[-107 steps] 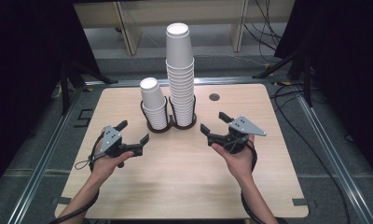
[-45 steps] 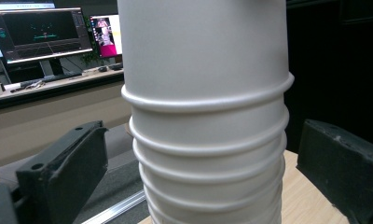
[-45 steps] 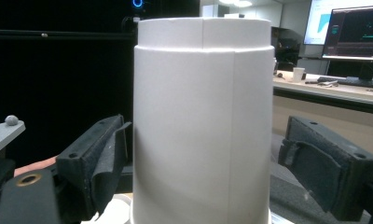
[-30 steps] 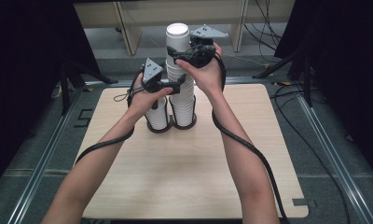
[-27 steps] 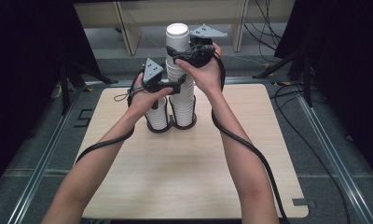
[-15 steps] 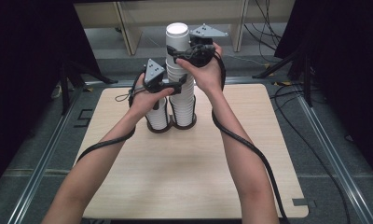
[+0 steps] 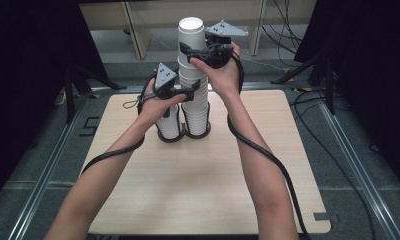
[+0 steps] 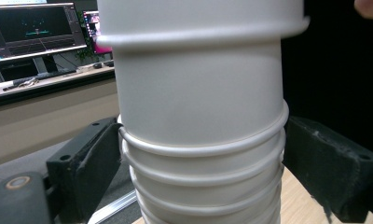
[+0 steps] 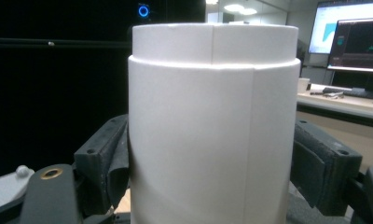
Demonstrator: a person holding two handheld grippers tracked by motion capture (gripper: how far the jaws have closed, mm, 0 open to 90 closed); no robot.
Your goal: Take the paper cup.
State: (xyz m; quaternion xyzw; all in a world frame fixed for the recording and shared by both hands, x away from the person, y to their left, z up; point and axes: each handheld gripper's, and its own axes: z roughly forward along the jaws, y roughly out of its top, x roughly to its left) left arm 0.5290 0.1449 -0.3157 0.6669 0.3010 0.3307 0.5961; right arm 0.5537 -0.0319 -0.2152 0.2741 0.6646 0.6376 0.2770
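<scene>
- Gripping the tall stack of smooth white paper cups (image 7: 194, 75), the right gripper (image 7: 188, 54) has just closed on its top cup (image 9: 212, 121).
- Left gripper (image 7: 194, 92) has just clamped the ridged rims lower down.

Tongs (image 8: 201, 172) closing around stacked white cups (image 8: 201, 102), monitors (image 8: 35, 30) behind

nothing readable anywhere tbh, the paper cups (image 7: 193, 60) are plain white and the monitor screens (image 8: 35, 30) are way too blurry
</scene>
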